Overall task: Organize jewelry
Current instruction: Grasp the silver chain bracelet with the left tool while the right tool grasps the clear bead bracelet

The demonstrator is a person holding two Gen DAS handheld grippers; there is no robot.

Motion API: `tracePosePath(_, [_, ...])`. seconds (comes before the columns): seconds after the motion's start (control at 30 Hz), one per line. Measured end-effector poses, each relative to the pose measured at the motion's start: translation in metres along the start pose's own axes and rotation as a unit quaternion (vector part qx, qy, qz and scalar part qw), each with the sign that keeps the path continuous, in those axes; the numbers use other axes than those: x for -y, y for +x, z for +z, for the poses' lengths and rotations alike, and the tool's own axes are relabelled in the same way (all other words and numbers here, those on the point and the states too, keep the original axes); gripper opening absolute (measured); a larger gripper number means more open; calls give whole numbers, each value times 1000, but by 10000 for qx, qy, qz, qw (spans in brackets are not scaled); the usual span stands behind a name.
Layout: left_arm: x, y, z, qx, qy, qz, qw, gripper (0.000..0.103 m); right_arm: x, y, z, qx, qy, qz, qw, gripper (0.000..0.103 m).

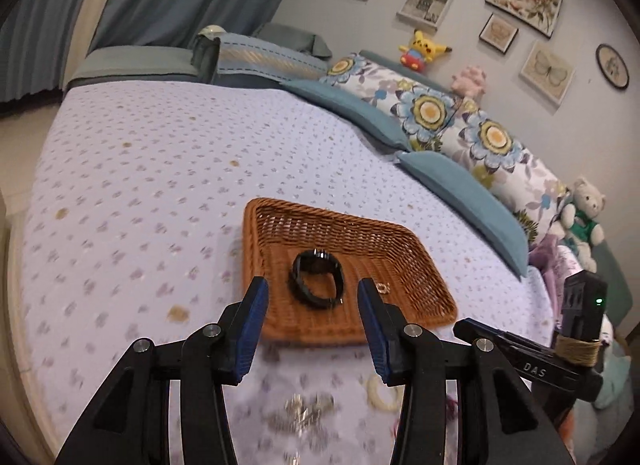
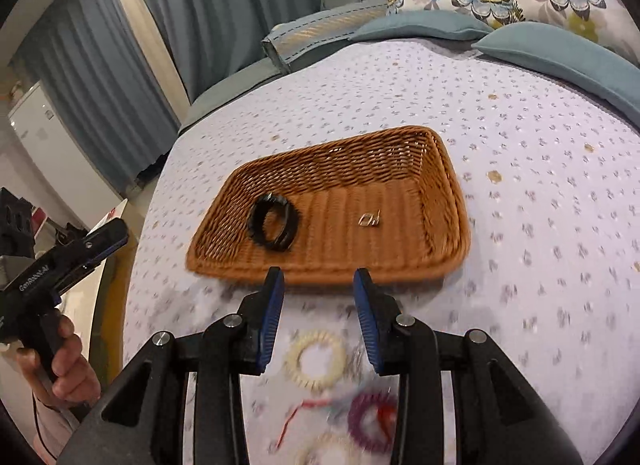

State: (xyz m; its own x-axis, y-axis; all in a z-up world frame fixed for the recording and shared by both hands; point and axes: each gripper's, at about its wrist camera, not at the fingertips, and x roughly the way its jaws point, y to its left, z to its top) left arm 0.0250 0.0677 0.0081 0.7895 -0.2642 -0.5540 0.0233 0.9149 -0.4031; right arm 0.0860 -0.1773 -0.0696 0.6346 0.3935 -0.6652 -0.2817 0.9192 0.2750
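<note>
A brown wicker tray [image 1: 416, 297] [image 2: 448, 193] lies on the bed. In it are a black bracelet [image 1: 318, 280] [image 2: 274, 223] and a small gold ring piece [image 1: 383, 287] [image 2: 369, 219]. My left gripper [image 1: 312, 291] is open and empty, over the tray's near edge. My right gripper [image 2: 319, 279] is open and empty, just short of the tray. On the bedspread in front of the tray lie a cream coil bracelet [image 2: 315, 359] [image 1: 384, 393], a purple coil bracelet [image 2: 370, 421], a red string [image 2: 296, 413] and a blurred silver chain [image 1: 304, 413].
The lilac dotted bedspread [image 1: 160, 169] [image 2: 540, 193] stretches around the tray. Blue and floral pillows [image 1: 452, 121] line the far right side, with plush toys [image 1: 582, 221]. The other gripper shows at the right edge [image 1: 576, 329] and at the left edge [image 2: 60, 261].
</note>
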Motion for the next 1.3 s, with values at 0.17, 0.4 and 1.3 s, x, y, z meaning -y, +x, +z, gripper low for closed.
tracePosePath(0.17, [-6,-34,-30,-18,49,2,10000,48,-6,-23,-36,41,-21,-82,10000,39])
tracePosePath(0.4, [-21,-36,-82,-533,-159,25,9984,47,-5,-42,-88,13,2,-502,9987,39])
tracePosePath(1.3, [11,50,-134,-1586,835,730,9811,33,1,5,-125,-776,-145,-1033,9915,37])
